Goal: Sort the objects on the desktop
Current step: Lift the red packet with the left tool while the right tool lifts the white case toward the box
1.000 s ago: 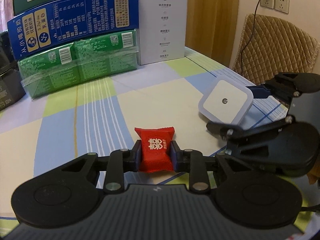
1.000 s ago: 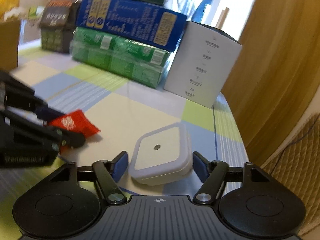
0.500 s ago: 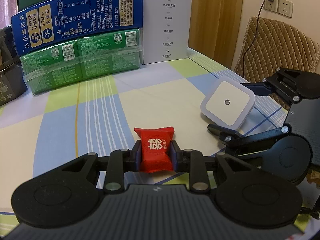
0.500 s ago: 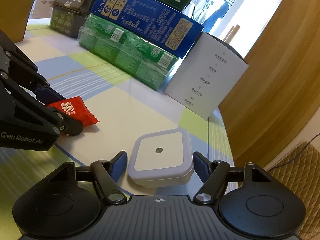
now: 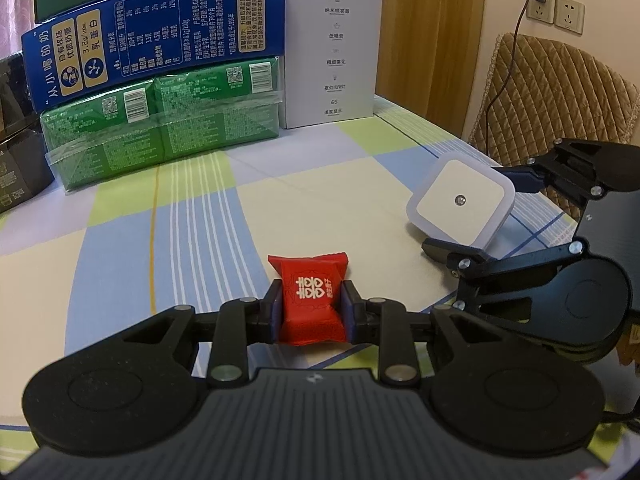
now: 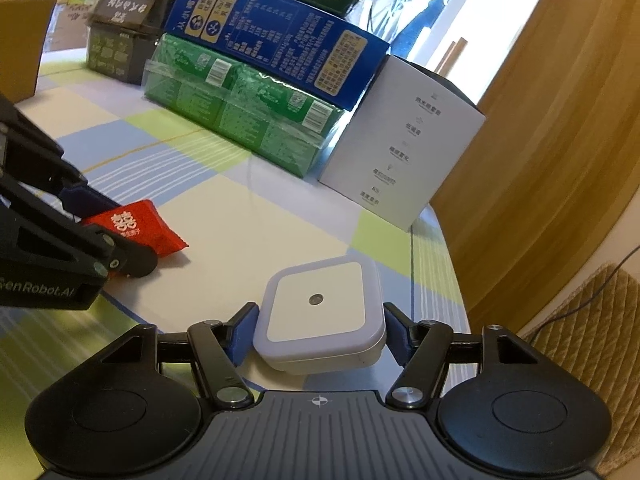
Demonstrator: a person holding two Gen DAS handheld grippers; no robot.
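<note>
A red candy packet (image 5: 313,300) with white characters sits between the pads of my left gripper (image 5: 313,314), which is shut on it just above the checked tablecloth (image 5: 120,248). To its right, a white square night light (image 5: 460,200) is tilted and pinched by my right gripper (image 5: 476,212). In the right wrist view the night light (image 6: 320,312) fills the gap of the right gripper (image 6: 320,334), with both blue pads against its sides. The left gripper (image 6: 116,232) holds the red packet (image 6: 136,226) at the left.
Stacked at the back are a blue milk carton (image 5: 152,36) on green shrink-wrapped packs (image 5: 160,120), with a white box (image 5: 332,60) beside them. Dark boxes (image 6: 120,40) stand further left. A quilted chair (image 5: 560,92) is past the table's right edge (image 6: 444,248).
The right gripper's pads have closed in from a small gap to touch the night light's sides. The left gripper still holds the red packet. Both cameras shifted slightly.
</note>
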